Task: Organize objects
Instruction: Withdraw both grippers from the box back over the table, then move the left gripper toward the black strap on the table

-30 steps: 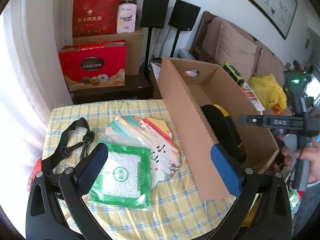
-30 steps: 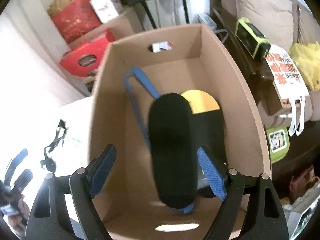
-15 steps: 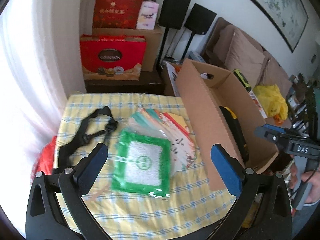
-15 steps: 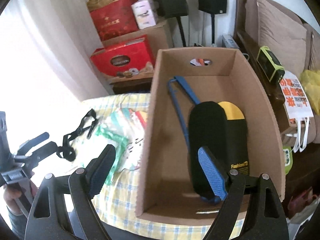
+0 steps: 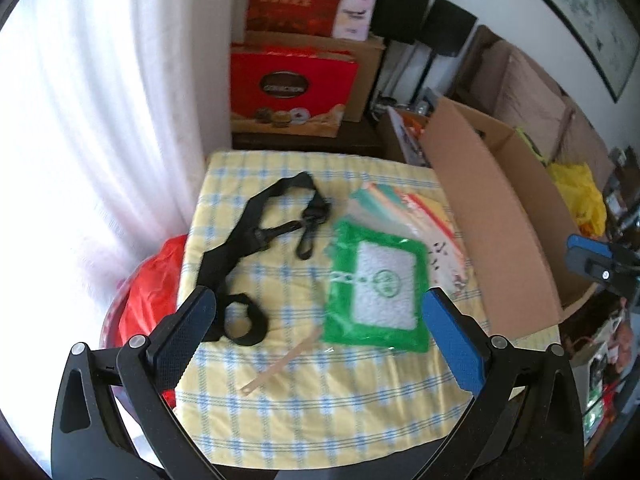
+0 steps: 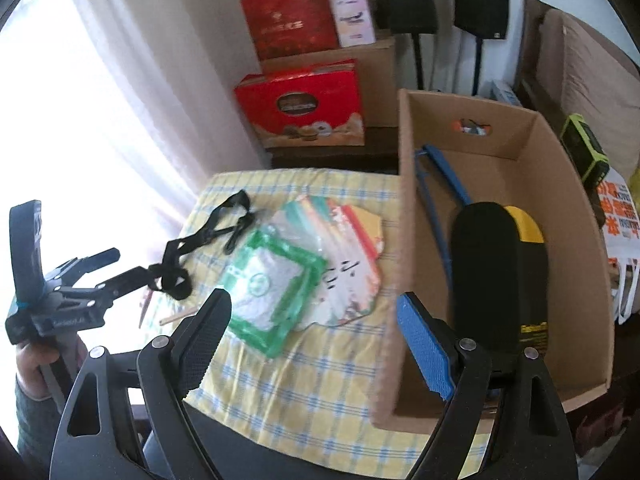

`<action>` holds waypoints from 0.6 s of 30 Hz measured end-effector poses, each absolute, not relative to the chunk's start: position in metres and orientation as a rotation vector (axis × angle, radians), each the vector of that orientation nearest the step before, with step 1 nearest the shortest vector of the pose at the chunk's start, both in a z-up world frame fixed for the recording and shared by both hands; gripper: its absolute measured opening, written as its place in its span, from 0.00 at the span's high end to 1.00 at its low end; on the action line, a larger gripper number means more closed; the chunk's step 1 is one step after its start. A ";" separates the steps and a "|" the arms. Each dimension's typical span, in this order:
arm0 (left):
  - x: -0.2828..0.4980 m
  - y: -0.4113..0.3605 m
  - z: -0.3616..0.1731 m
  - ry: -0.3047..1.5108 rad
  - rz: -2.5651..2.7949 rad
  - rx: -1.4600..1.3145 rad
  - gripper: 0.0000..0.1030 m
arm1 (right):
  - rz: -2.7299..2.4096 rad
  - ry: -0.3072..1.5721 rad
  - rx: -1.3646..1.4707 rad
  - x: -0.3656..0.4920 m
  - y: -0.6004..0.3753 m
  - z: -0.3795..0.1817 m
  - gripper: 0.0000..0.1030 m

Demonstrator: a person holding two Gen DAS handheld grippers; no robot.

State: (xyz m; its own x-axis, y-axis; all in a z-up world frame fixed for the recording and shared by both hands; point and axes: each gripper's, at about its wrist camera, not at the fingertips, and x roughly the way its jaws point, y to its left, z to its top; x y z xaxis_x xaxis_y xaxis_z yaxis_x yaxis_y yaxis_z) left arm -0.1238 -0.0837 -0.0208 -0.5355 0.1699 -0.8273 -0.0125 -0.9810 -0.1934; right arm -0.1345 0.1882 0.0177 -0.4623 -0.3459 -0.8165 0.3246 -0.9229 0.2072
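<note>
A cardboard box (image 6: 404,240) stands on the right of the yellow checked table (image 5: 328,400). In it lie a black and yellow pouch (image 6: 496,280) and a blue hanger (image 6: 444,184). On the table lie a black strap (image 5: 248,248), a green packet (image 5: 380,292) on a stack of coloured cards (image 5: 432,220), and a wooden stick (image 5: 280,364). My left gripper (image 5: 320,344) is open and empty above the table's near side. My right gripper (image 6: 312,344) is open and empty above the table, left of the box wall.
Red gift boxes (image 5: 292,84) and cartons stand behind the table, with speakers (image 6: 480,4) and a sofa (image 6: 580,60) further back. A white curtain (image 5: 100,120) hangs at the left. A red bag (image 5: 148,288) sits below the table's left edge.
My right gripper has pulled back out of the box and swung left over the table, leaving the pouch inside. My left gripper has swung left, toward the strap.
</note>
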 end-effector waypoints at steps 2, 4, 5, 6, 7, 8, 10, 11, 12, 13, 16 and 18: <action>-0.121 -0.089 -0.025 -0.259 2.649 -1.460 0.00 | -2.378 -0.026 1.342 -0.133 0.177 0.014 0.17; -0.119 -0.093 -0.030 -0.260 2.651 -1.464 0.00 | -2.362 -0.030 1.346 -0.132 0.169 0.009 0.17; -0.119 -0.095 -0.033 -0.262 2.647 -1.465 0.00 | -2.353 -0.031 1.347 -0.131 0.165 0.006 0.17; -0.119 -0.096 -0.035 -0.266 2.642 -1.465 0.00 | -2.343 -0.031 1.350 -0.131 0.161 0.003 0.18; -0.119 -0.097 -0.038 -0.275 2.634 -1.466 0.00 | -2.332 -0.028 1.355 -0.130 0.156 -0.001 0.18; -0.120 -0.098 -0.041 -0.281 2.628 -1.471 0.00 | -2.323 -0.026 1.359 -0.130 0.152 -0.005 0.19; -0.121 -0.102 -0.047 -0.303 2.618 -1.480 0.00 | -2.301 -0.019 1.373 -0.129 0.141 -0.014 0.20; -0.121 -0.104 -0.049 -0.316 2.615 -1.481 0.00 | -2.292 -0.014 1.380 -0.129 0.137 -0.018 0.21; -0.121 -0.107 -0.051 -0.332 2.613 -1.479 0.01 | -2.284 -0.006 1.389 -0.129 0.133 -0.023 0.21; -0.121 -0.109 -0.054 -0.346 2.608 -1.476 0.01 | -2.278 0.003 1.397 -0.130 0.129 -0.029 0.22; -0.121 -0.114 -0.061 -0.366 2.596 -1.482 0.02 | -2.266 0.006 1.425 -0.133 0.122 -0.044 0.23; -0.122 -0.118 -0.065 -0.357 2.609 -1.489 0.02 | -2.255 -0.009 1.441 -0.136 0.121 -0.052 0.24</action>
State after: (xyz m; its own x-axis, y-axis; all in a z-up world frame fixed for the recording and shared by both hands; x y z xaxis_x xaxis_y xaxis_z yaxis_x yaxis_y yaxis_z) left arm -0.1223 -0.1184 -0.0651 -0.5101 0.2161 -0.8325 0.0155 -0.9654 -0.2602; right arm -0.1357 0.1206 -0.0521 -0.3446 -0.3815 -0.8578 0.3743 -0.8938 0.2471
